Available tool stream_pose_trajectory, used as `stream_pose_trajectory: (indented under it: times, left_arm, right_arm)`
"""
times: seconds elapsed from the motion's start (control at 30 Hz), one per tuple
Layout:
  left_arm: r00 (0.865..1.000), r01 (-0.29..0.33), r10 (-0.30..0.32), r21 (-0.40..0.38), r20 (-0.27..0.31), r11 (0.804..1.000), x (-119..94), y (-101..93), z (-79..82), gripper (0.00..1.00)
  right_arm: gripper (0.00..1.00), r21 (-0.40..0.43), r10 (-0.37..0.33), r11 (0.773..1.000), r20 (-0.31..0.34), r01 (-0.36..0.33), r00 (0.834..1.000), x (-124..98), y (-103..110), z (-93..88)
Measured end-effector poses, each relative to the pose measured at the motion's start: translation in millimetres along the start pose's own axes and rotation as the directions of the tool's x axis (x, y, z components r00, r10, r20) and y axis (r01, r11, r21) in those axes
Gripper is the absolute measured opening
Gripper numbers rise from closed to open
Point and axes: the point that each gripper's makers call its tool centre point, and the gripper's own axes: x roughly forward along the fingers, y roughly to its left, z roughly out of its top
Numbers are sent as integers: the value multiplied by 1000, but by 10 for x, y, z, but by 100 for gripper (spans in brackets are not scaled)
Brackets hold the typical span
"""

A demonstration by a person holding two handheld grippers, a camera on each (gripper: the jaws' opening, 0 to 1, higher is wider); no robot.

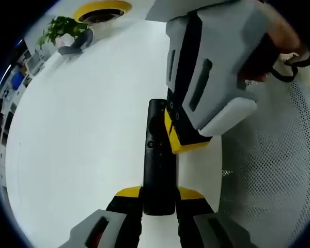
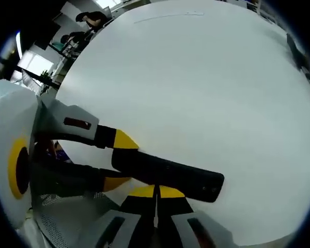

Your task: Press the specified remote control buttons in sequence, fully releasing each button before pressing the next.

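Note:
A long black remote control [image 1: 157, 160] lies lengthwise between my left gripper's yellow-tipped jaws [image 1: 159, 194], which are shut on its near end above the white table [image 1: 82, 129]. My right gripper [image 1: 178, 135] comes down from the upper right, held by a hand, and its yellow tip rests against the remote's right side near the middle. In the right gripper view the remote [image 2: 181, 175] runs across just above my right gripper [image 2: 156, 192], whose jaws are shut together, tips at the remote's face. The left gripper [image 2: 120, 161] clamps the remote's left end there.
A potted plant [image 1: 62, 28] and a yellow-rimmed round object [image 1: 101, 11] stand at the table's far edge. A white perforated surface [image 1: 268, 170] lies to the right of the remote. A small dark object [image 2: 299, 51] sits far across the table. People sit in the background [image 2: 90, 20].

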Motion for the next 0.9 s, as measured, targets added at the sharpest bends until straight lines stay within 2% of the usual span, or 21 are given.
stream_pose_trajectory:
  times: [0.23,0.43,0.73,0.9]
  left_arm:
    - [1000,-12,12,-7,26,1000,-5,1,-5,24]
    - [997,-12,12,-1,74,1000,-31,1,-9,24]
    - [997,-14,14,4,80,1000,-16,-6,4,24]
    - [997,-12,11,10,75,1000,-14,-6,6,24]
  right_arm:
    - [0,4,-11,1000,20,11,1000,-6,6,-13]
    - [0,25,17,1000,39,-18,999,-12,12,-11]
    - [0,44,25,999,36,-27,999,-42,14,-18]
    - [0,23,26,999,79,-28,997,-91,42,76]
